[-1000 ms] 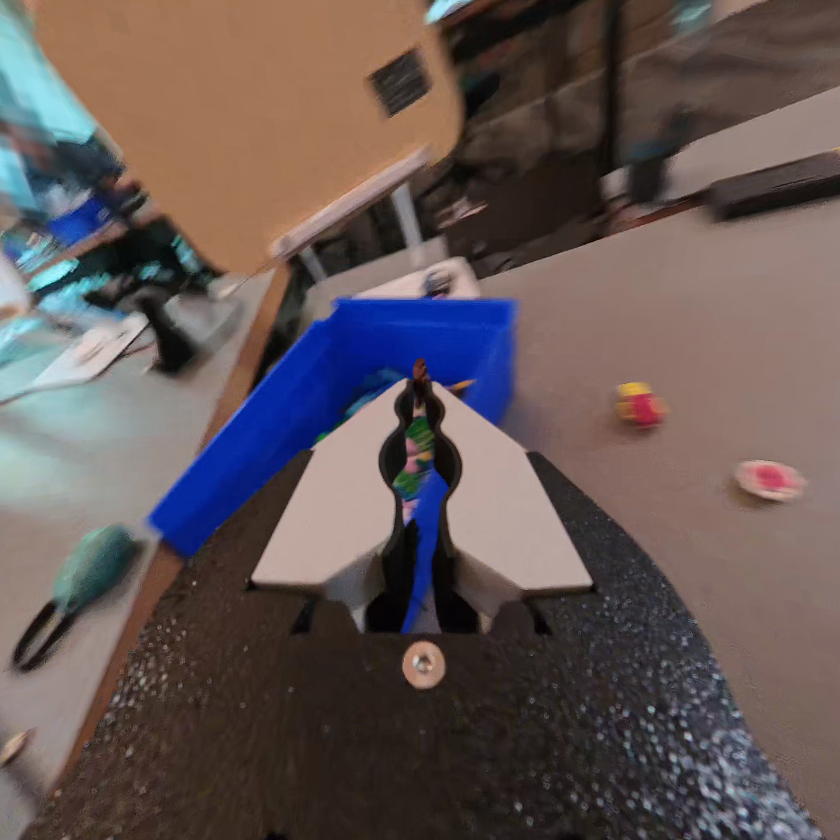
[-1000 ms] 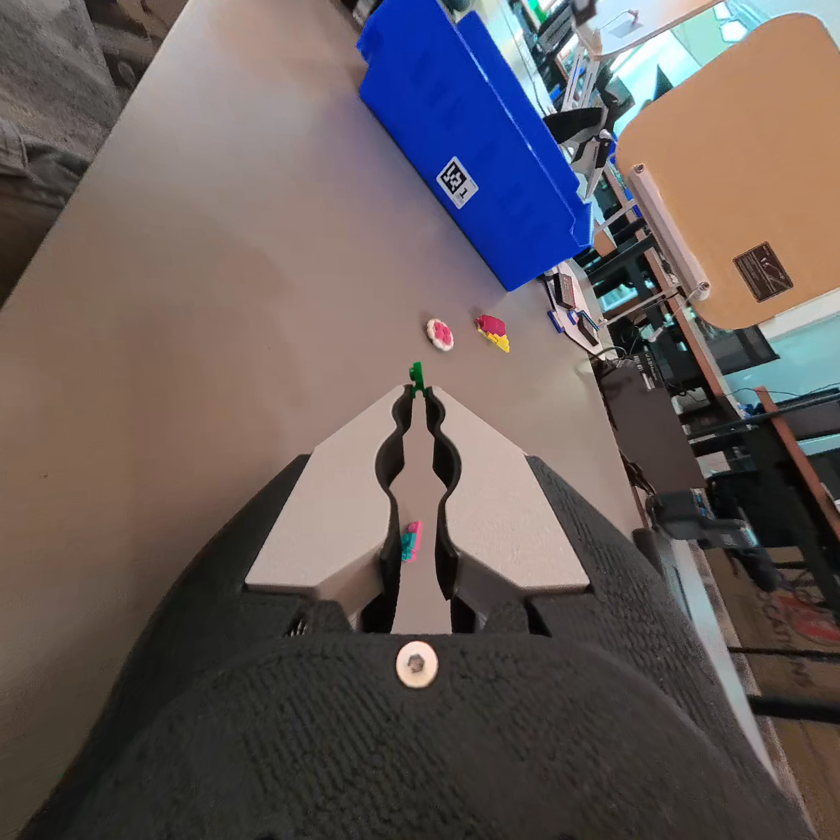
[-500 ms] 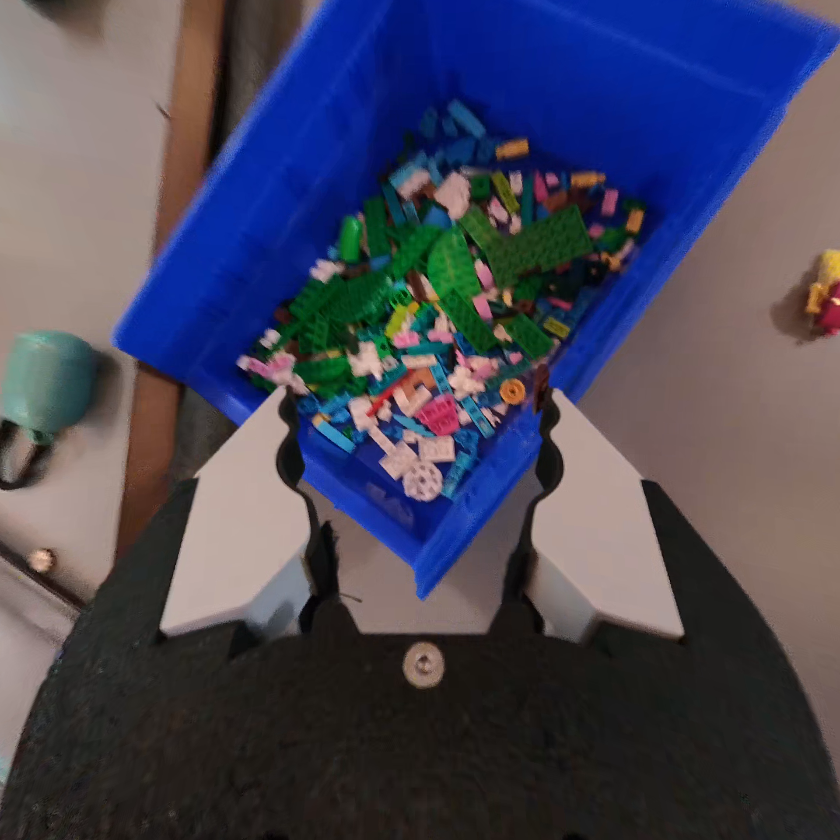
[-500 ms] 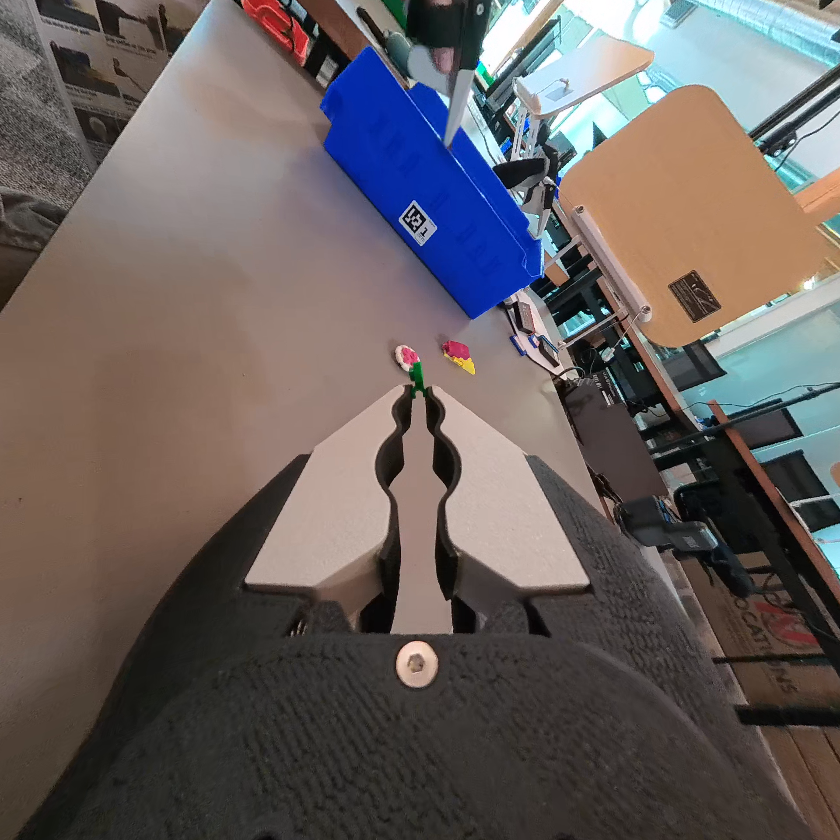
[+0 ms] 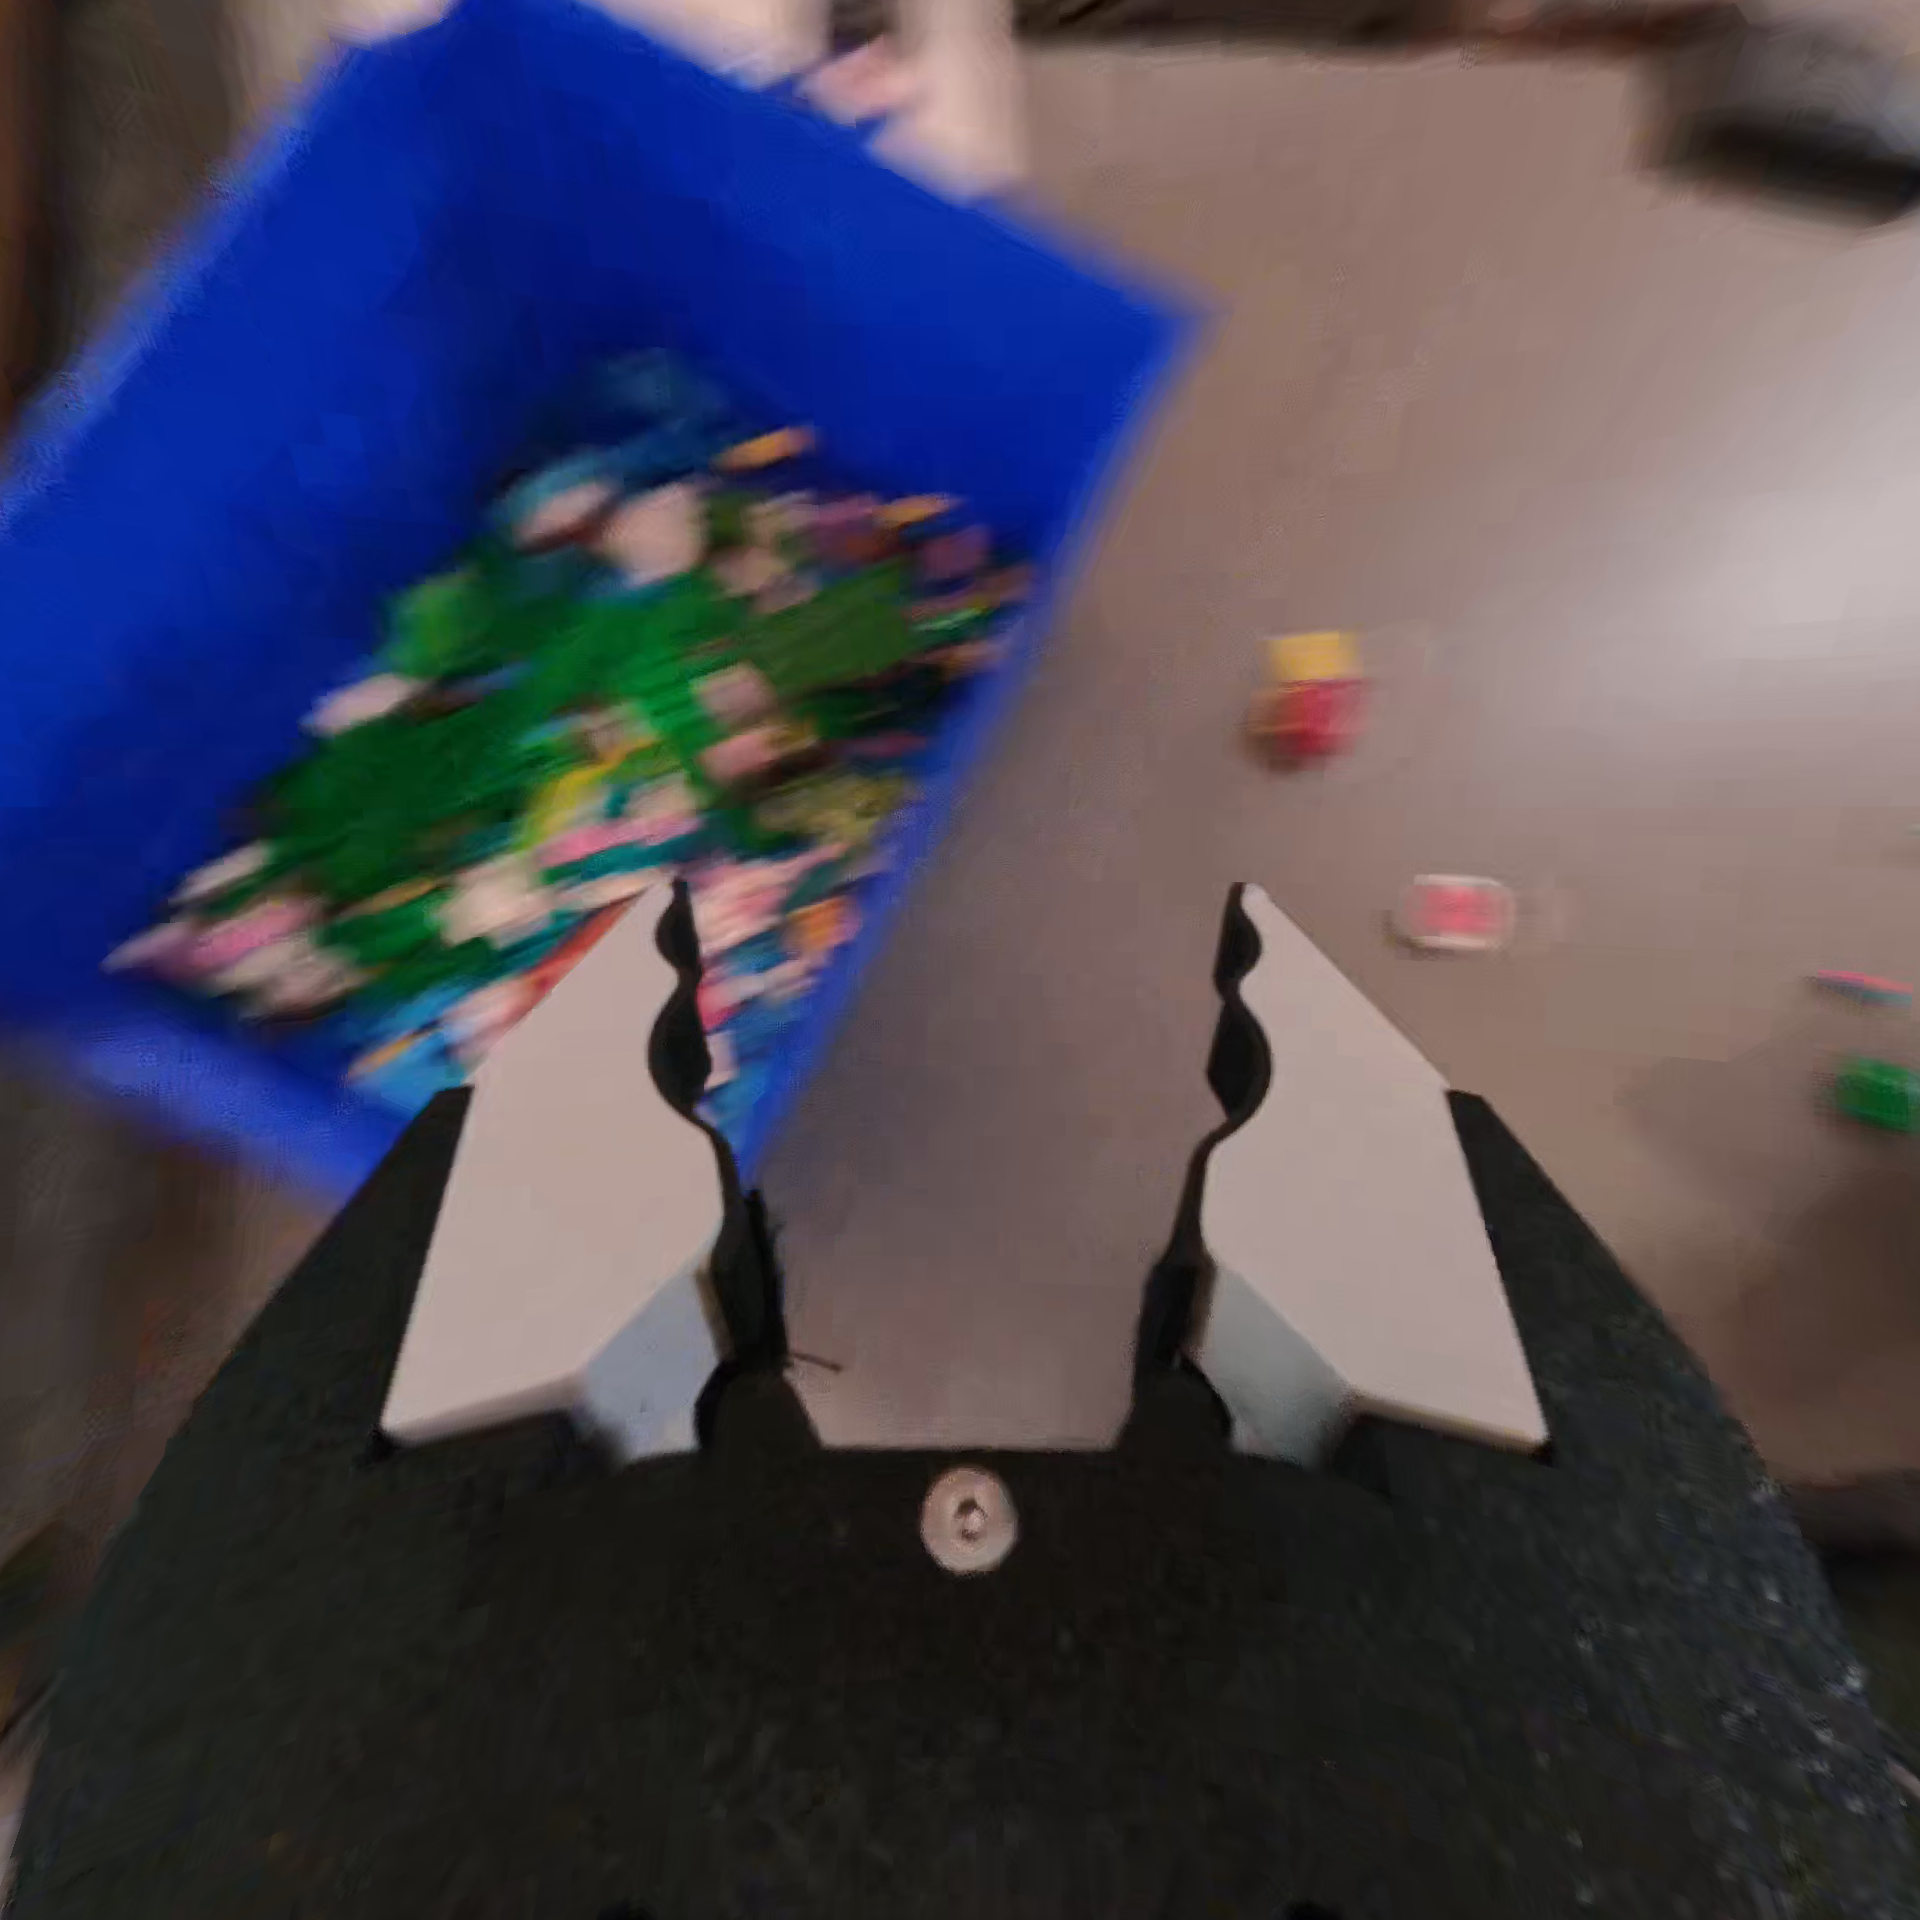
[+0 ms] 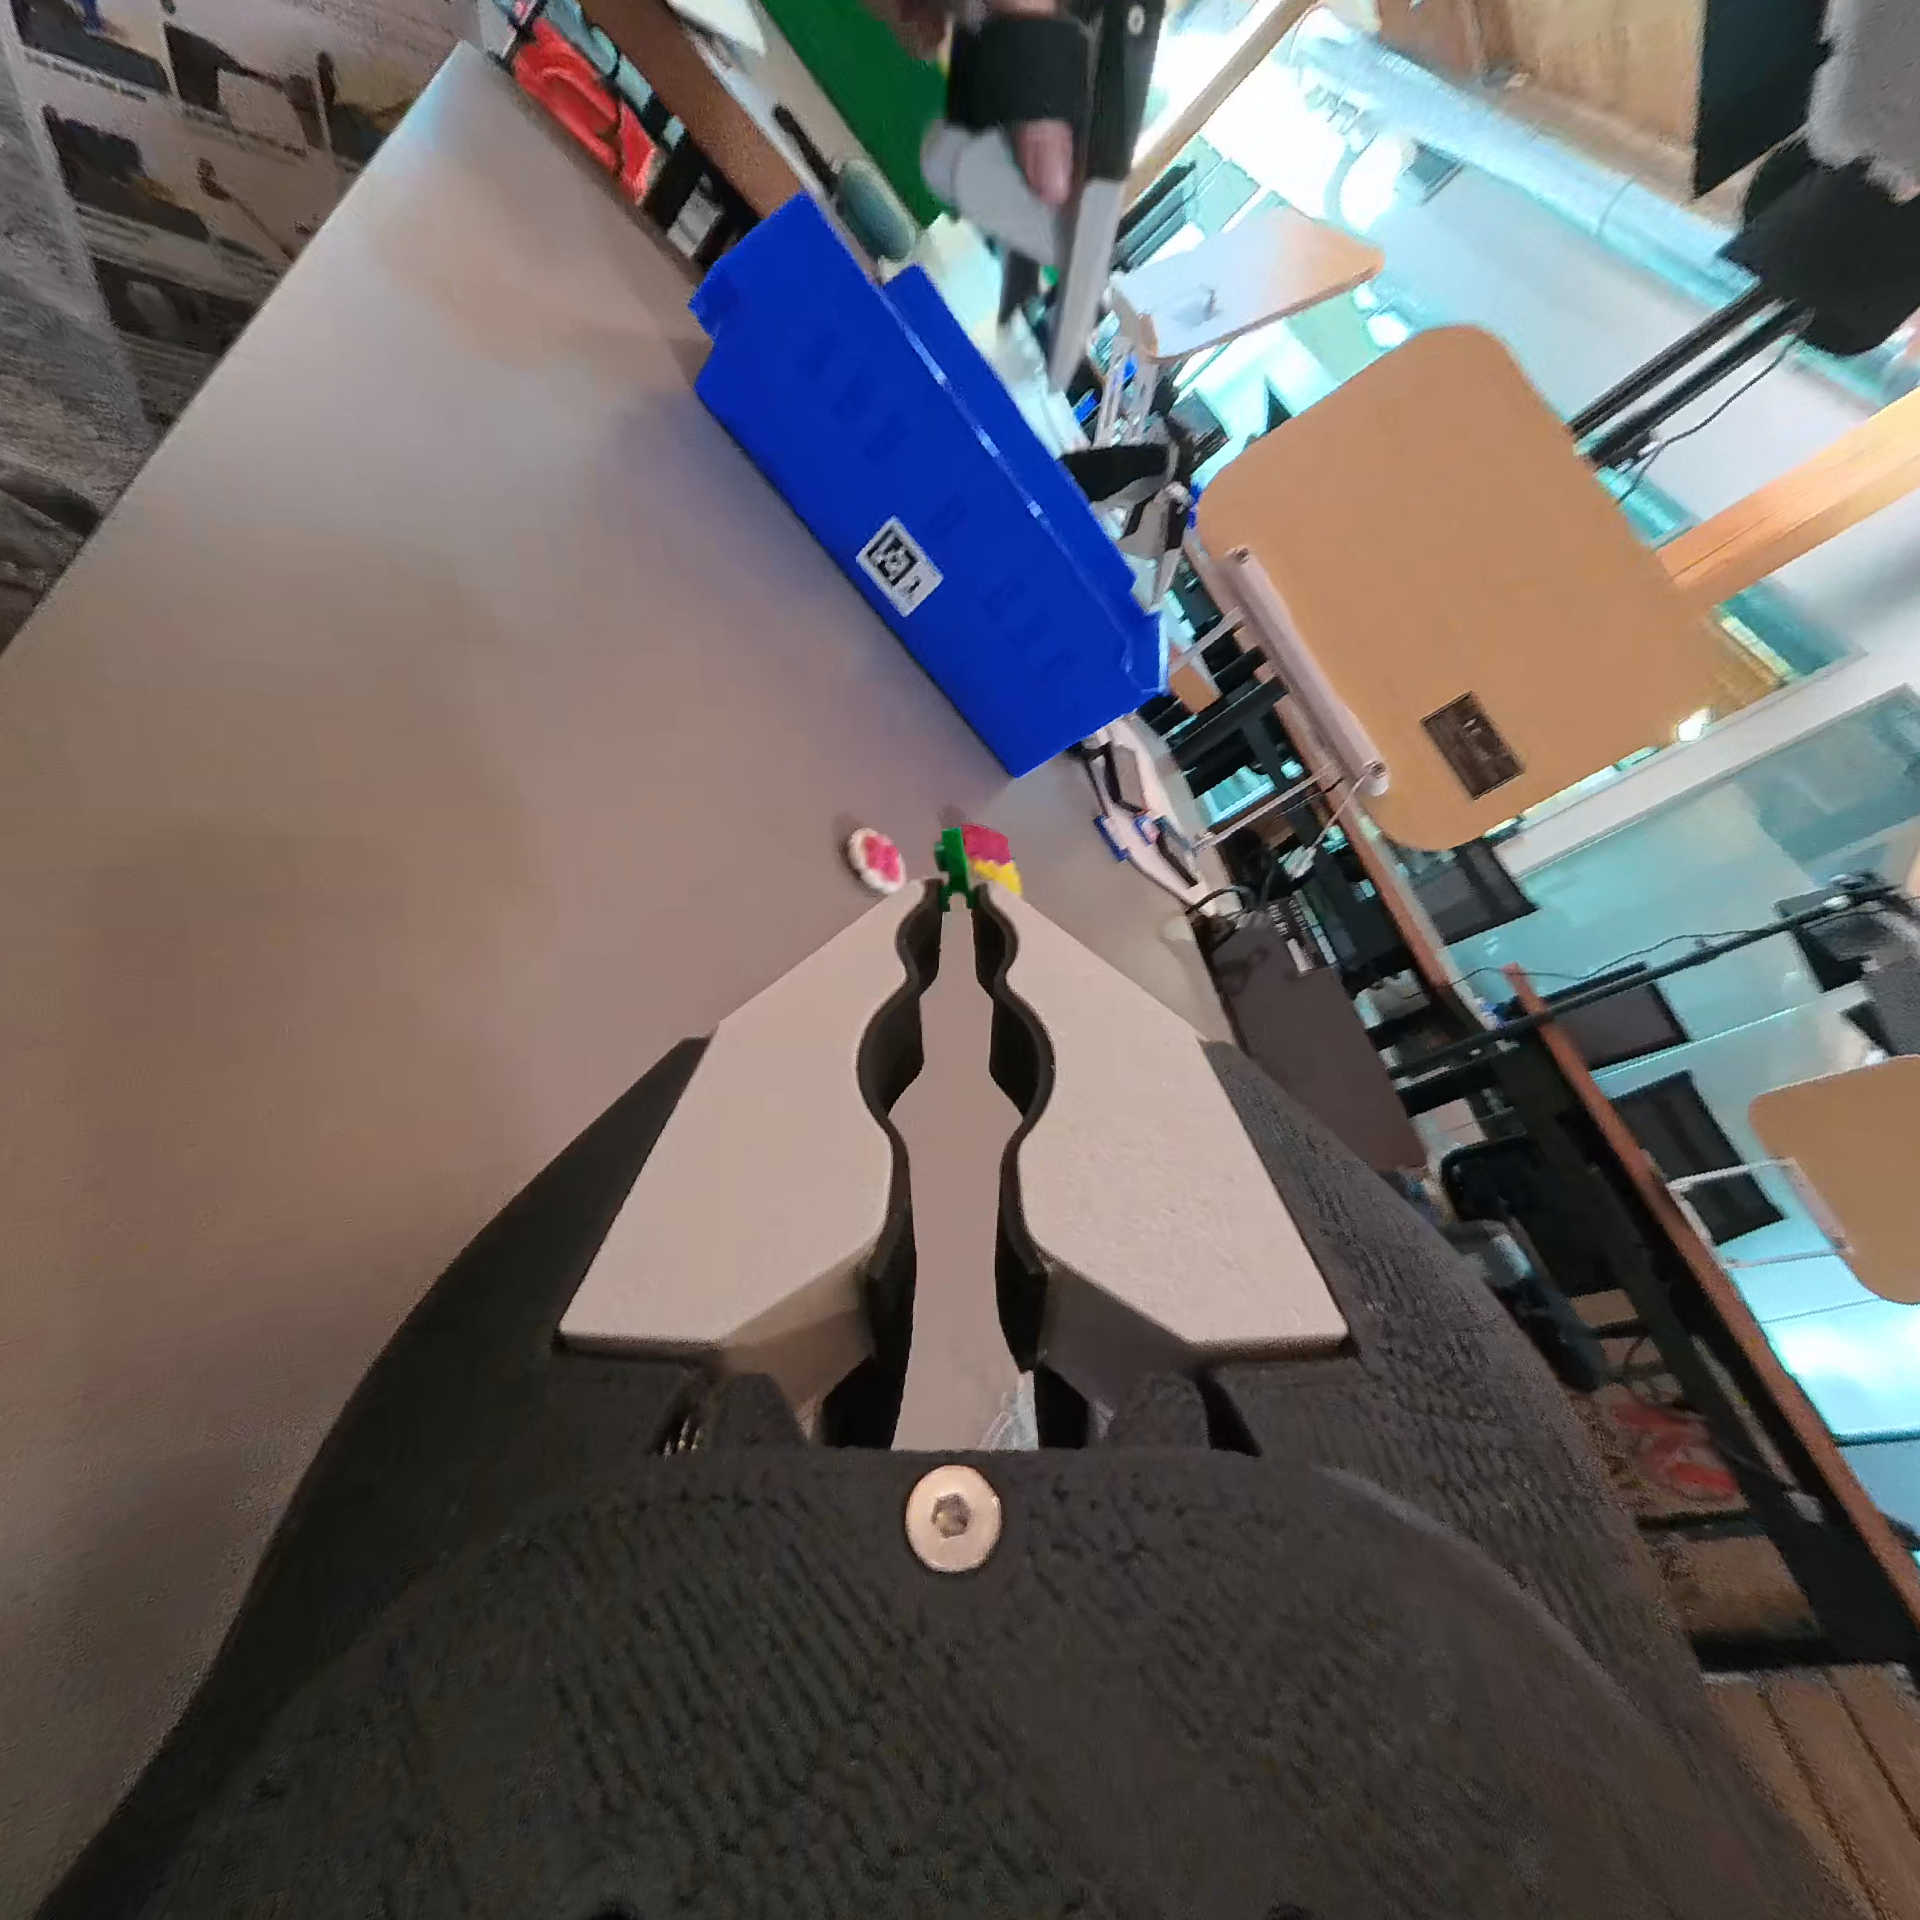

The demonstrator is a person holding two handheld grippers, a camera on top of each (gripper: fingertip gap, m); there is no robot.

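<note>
My left gripper (image 5: 956, 899) is open and empty, above the near right corner of a blue bin (image 5: 260, 343) filled with many small toy bricks (image 5: 582, 748); this view is blurred. My right gripper (image 6: 954, 891) is shut on a small green brick (image 6: 952, 858), held above the grey table (image 6: 395, 727). A pink and yellow brick piece (image 6: 987, 854) and a round white and pink piece (image 6: 878, 860) lie just beyond it. The bin (image 6: 935, 540) also shows far off in the right wrist view, with the other gripper (image 6: 1081, 239) above it.
In the left wrist view the pink and yellow piece (image 5: 1309, 701), the round piece (image 5: 1455, 912), a flat pink and teal piece (image 5: 1865, 985) and a green piece (image 5: 1875, 1093) lie on the table right of the bin. A tan chair back (image 6: 1444, 582) and desks stand beyond the table edge.
My left gripper opened over the bin, let go of its brick and swung right. My right gripper kept the green brick and rose, tilting toward the bin.
</note>
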